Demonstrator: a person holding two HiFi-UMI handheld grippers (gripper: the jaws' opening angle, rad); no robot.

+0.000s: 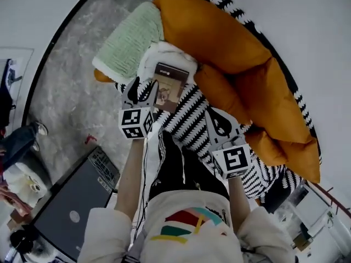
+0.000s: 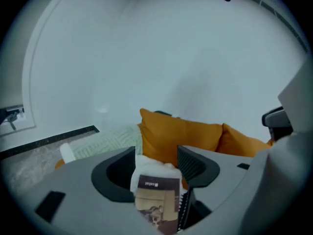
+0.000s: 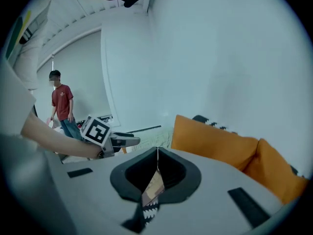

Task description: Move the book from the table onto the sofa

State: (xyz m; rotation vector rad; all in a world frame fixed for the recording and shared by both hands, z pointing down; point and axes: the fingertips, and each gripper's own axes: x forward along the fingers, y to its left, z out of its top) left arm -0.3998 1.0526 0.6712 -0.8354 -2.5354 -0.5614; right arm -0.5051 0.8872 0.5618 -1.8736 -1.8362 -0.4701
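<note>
Already the book (image 1: 170, 86) lies on the sofa (image 1: 219, 37), twelve o'clock; left gripper (image 1: 143, 87) wide, right gripper (image 1: 215, 117) closed empty; we withdraw next.

Both arms reach forward and down from light sleeves, the bare left forearm (image 1: 130, 171) and right forearm (image 1: 237, 193) running roughly side by side. The left claw (image 1: 143, 92) points ahead with its two jaws standing wide apart, its marker cube (image 1: 136, 123) facing up toward the head. The right claw (image 1: 213, 114) sits well apart from the left, a little nearer the body, with its jaws pressed together along a thin seam.
</note>
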